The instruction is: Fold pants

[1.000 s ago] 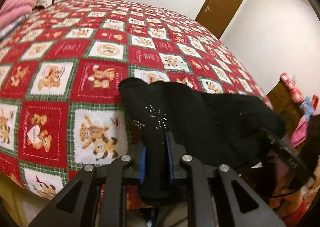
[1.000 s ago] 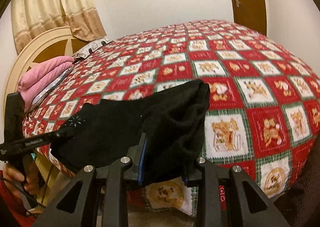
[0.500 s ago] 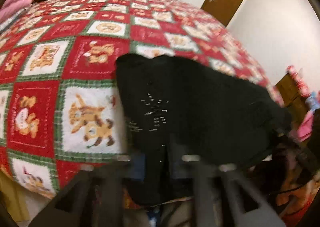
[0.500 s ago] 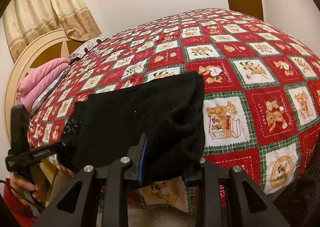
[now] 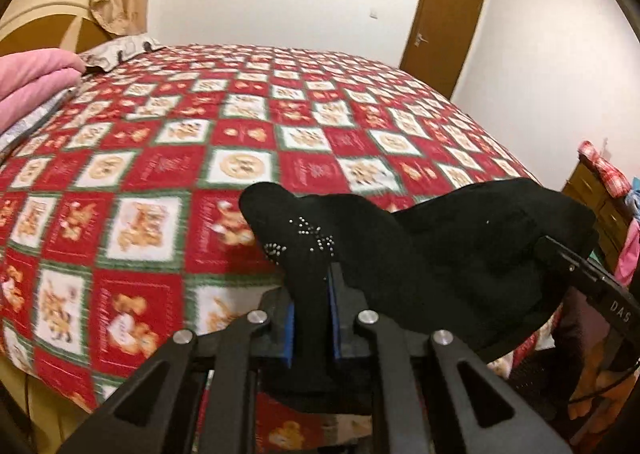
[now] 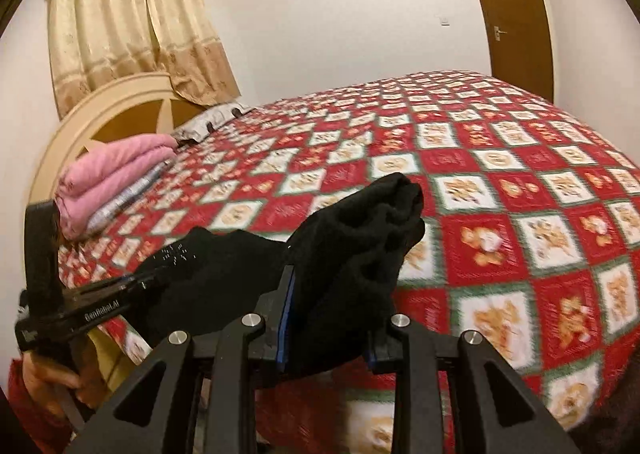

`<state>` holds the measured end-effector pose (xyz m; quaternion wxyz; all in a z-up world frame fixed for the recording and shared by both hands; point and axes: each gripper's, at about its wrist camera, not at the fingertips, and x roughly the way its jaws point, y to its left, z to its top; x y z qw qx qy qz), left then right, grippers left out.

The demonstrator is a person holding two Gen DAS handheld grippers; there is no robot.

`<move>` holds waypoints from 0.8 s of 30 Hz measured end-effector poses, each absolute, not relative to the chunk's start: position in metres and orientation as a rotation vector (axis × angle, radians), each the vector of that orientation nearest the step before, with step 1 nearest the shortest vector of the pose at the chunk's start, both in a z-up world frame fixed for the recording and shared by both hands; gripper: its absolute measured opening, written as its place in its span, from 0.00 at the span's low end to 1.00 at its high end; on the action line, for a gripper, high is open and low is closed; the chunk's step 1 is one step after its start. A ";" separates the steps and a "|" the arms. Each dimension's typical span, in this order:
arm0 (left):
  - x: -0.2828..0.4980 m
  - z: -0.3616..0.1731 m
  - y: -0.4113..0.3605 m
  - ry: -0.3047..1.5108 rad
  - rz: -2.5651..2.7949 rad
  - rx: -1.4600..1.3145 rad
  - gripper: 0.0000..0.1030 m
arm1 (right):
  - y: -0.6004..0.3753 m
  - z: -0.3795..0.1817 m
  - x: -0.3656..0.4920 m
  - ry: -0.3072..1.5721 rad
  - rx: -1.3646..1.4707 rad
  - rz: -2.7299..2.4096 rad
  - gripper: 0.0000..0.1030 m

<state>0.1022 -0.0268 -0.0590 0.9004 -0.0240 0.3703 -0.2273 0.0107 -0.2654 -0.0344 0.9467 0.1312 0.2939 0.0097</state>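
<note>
Black pants (image 5: 432, 250) hang bunched between the two tools, lifted off and just above the near edge of the bed (image 5: 248, 142), only the sagging middle maybe brushing the quilt, hard to tell; left hand-held gripper (image 5: 310, 306) is clamped on a fold of the black fabric, blue pads pressed into it, small rhinestone dots on the cloth just beyond the tips; right hand-held gripper (image 6: 326, 318) has its jaws set wider but a thick wad of the same pants fills the gap, so it reads as gripping, not empty; in the right view the left tool shows at the side of the pants away from the door, with the person's hand under it; handling guess: soft, limp, knit-like cloth, light, no stiffness, droops and clumps wherever unsupported, not fragile, not slippery against the pads but layers can slide on each other; best holds look like the two outer corners of one edge, waistband or hem, pinched through all layers and pulled taut, not mid-cloth wads like now; pink folded blanket (image 6: 108, 178) sits at the headboard end of the bed, well apart from the pants; quilt is blurred in both views.
</note>
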 end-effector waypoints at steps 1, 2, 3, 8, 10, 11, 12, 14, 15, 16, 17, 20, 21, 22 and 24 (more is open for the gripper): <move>0.105 -0.059 -0.023 0.763 -0.458 -0.053 0.13 | -0.261 -0.034 0.017 0.596 0.274 0.033 0.28; 0.108 -0.058 -0.018 0.760 -0.444 -0.057 0.13 | -0.256 -0.034 0.023 0.595 0.277 0.048 0.28; 0.112 -0.058 -0.013 0.758 -0.431 -0.065 0.13 | -0.253 -0.033 0.029 0.595 0.279 0.061 0.28; 0.129 -0.052 0.015 0.742 -0.375 -0.114 0.13 | -0.223 -0.023 0.061 0.595 0.246 0.141 0.28; 0.136 -0.050 0.026 0.735 -0.350 -0.126 0.13 | -0.213 -0.018 0.071 0.589 0.231 0.164 0.28; 0.141 -0.048 0.033 0.729 -0.335 -0.132 0.13 | -0.206 -0.014 0.079 0.584 0.221 0.178 0.28; 0.143 -0.047 0.037 0.724 -0.325 -0.135 0.13 | -0.199 -0.011 0.087 0.581 0.211 0.192 0.28; 0.150 -0.044 0.051 0.714 -0.297 -0.144 0.13 | -0.189 -0.009 0.100 0.583 0.194 0.216 0.28; 0.152 -0.043 0.057 0.710 -0.286 -0.149 0.13 | -0.181 -0.007 0.109 0.585 0.184 0.233 0.28; 0.155 -0.042 0.064 0.704 -0.269 -0.154 0.13 | -0.176 -0.008 0.113 0.588 0.179 0.243 0.28; 0.159 -0.041 0.070 0.700 -0.253 -0.155 0.13 | -0.169 -0.008 0.122 0.595 0.171 0.260 0.28; 0.170 -0.038 0.086 0.688 -0.208 -0.151 0.13 | -0.150 -0.010 0.146 0.611 0.166 0.301 0.28; 0.173 -0.037 0.091 0.685 -0.197 -0.150 0.13 | -0.145 -0.010 0.152 0.615 0.170 0.312 0.28; 0.178 -0.037 0.097 0.681 -0.179 -0.148 0.13 | -0.139 -0.011 0.160 0.617 0.176 0.324 0.28; 0.185 -0.036 0.106 0.674 -0.153 -0.149 0.13 | -0.125 -0.010 0.174 0.611 0.175 0.345 0.28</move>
